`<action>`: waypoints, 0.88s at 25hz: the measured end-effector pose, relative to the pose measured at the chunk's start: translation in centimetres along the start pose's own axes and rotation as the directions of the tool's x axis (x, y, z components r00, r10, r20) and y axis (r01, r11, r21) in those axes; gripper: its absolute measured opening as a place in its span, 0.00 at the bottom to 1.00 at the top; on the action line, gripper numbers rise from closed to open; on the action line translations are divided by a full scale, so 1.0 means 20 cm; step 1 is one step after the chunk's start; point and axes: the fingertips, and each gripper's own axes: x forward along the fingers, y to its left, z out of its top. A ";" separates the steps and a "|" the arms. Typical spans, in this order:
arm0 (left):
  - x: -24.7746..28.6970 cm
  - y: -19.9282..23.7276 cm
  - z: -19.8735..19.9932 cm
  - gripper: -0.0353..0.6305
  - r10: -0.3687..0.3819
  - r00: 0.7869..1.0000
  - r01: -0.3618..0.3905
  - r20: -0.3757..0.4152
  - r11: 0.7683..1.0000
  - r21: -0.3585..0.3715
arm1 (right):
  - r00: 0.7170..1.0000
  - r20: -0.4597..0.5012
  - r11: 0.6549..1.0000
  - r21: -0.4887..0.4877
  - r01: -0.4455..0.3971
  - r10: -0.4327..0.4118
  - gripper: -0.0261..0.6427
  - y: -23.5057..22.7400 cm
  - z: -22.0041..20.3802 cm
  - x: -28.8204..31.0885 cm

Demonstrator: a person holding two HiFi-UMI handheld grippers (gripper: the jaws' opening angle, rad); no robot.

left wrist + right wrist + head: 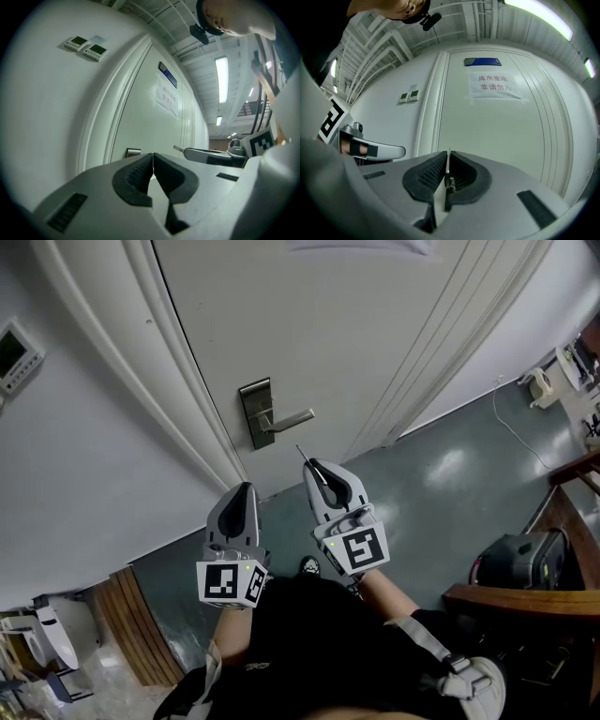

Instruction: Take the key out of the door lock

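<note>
1. The right tongs [447, 159] are clamped on the key [178, 148]. Seen from their own camera, its thin metal stands edge-on between the ribbed black pads.
2. The key is out of the lock. From the head view its blade sticks out past the tong tips toward the door [356, 324], below the handle [286, 420] and apart from the lock plate [254, 413].
3. The left tongs [153, 161] are closed with nothing between them, held just beside the right ones and also facing the door.
4. A paper notice [495, 87] is stuck on the upper door, printed in red in two lines: "库房重地" and "非请勿入".
5. Above the notice is a small blue plate [483, 61]; any lettering on it is too small to read.
6. Two small control panels [408, 96] sit side by side on the wall left of the door frame; their displays cannot be read.
7. Each tool carries a cube [360, 550] with black-and-white square markers.
8. The floor [441, 484] is a glossy grey-green.
</note>
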 end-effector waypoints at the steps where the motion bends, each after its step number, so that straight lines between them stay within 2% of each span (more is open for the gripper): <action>1: 0.00 0.00 0.00 0.09 0.000 1.000 0.000 0.003 1.000 0.004 | 1.000 0.001 1.000 -0.003 0.004 -0.004 0.08 -0.01 0.00 0.00; 22: 0.00 -0.02 0.00 0.09 0.002 1.000 -0.002 -0.017 1.000 -0.005 | 1.000 0.007 1.000 -0.031 0.005 -0.005 0.08 -0.02 0.02 -0.02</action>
